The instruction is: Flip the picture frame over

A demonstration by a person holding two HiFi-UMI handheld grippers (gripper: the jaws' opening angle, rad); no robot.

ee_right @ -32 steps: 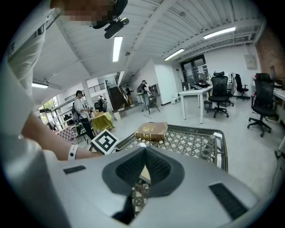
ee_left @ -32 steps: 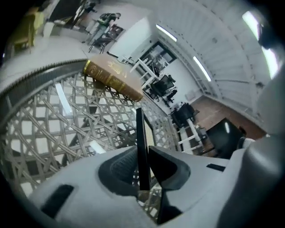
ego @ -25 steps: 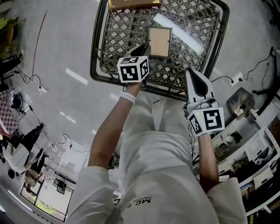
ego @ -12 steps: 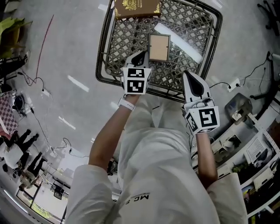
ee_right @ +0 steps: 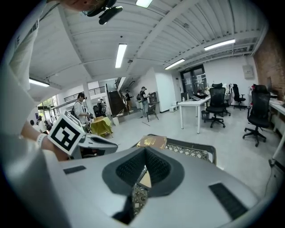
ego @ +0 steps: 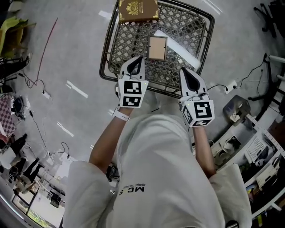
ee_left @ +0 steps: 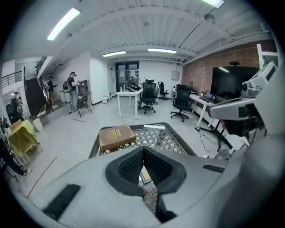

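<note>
The picture frame (ego: 157, 48) lies flat on the black lattice table (ego: 129, 40), a tan panel facing up inside a pale border. My left gripper (ego: 138, 59) is shut and empty, hovering over the table's near edge, short of the frame and slightly left of it. My right gripper (ego: 184, 71) is also shut and empty, near the table's front right rim. In the left gripper view a sliver of the frame (ee_left: 144, 175) shows below the closed jaws of that gripper (ee_left: 143, 148). The right gripper view shows the frame (ee_right: 144, 179) under its own touching tips (ee_right: 145, 149).
A brown book (ego: 137, 10) with gold print lies at the table's far edge, also visible as the book (ee_left: 116, 136) from the left gripper. Cables (ego: 249, 73) trail on the floor at the right beside shelving (ego: 262, 147). Desks and office chairs (ee_left: 181, 101) stand beyond.
My left gripper has drawn back from the frame's left edge toward the table's near rim. The right gripper has moved up to the rim. The frame lies as before.
</note>
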